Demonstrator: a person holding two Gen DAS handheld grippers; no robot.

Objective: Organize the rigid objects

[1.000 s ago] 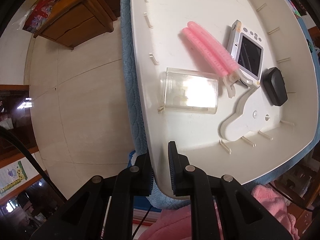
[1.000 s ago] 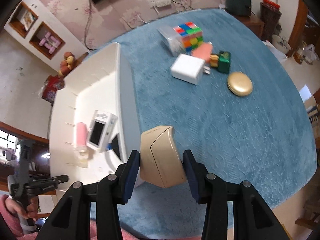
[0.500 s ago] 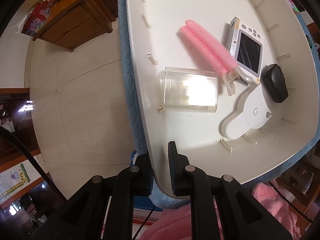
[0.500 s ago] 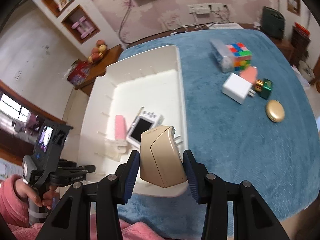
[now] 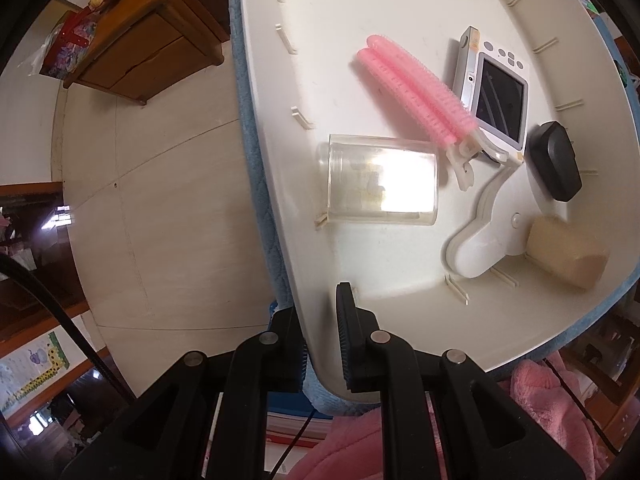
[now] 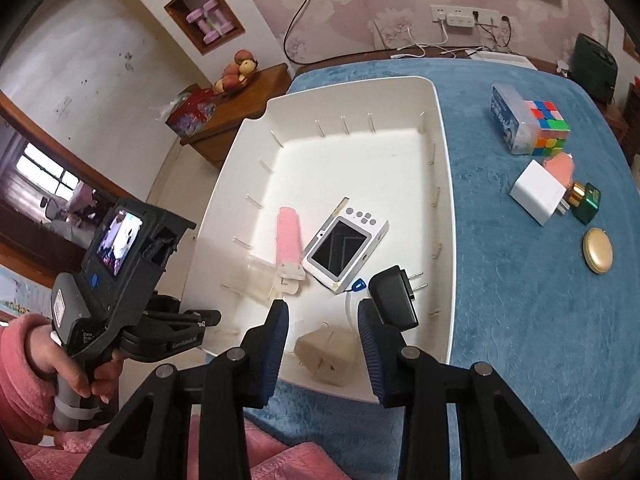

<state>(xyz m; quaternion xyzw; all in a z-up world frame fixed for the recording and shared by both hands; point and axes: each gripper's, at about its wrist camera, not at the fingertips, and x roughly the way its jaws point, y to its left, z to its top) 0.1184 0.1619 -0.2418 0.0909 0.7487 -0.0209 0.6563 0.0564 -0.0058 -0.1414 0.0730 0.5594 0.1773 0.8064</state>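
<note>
Inside the white bin [image 6: 447, 208] on the blue tablecloth [image 6: 520, 280]: a tan box [image 6: 326, 354], lying in the near corner by the bin's front wall, free of any grip. Directly above it, the right gripper [image 6: 322, 334], fingers spread wide with nothing between them. Seen from the left wrist camera — the same tan box [image 5: 566, 252] beside a white curved device [image 5: 482, 236], below a black charger [image 5: 556, 160].

Clamped on the bin's near rim [image 5: 316, 344], the left gripper [image 5: 320, 336], one finger outside the wall and one inside, gap narrow. Held by a hand [image 6: 78, 368] in a pink sleeve at the bin's left side in the right wrist view.

Elsewhere in the bin: a pink hair roller clip [image 5: 416, 92] lying diagonally, its clip end touching a small white camera [image 5: 494, 94] with a dark screen; a clear plastic container [image 5: 382, 180] on its side near the left wall.

Outside on the cloth, well apart from the bin — a Rubik's cube [image 6: 546, 128] against a clear box [image 6: 506, 118], a white adapter [image 6: 538, 192], a pink item [image 6: 560, 168], a green-and-gold bottle [image 6: 586, 198] and a round gold compact [image 6: 597, 250].
</note>
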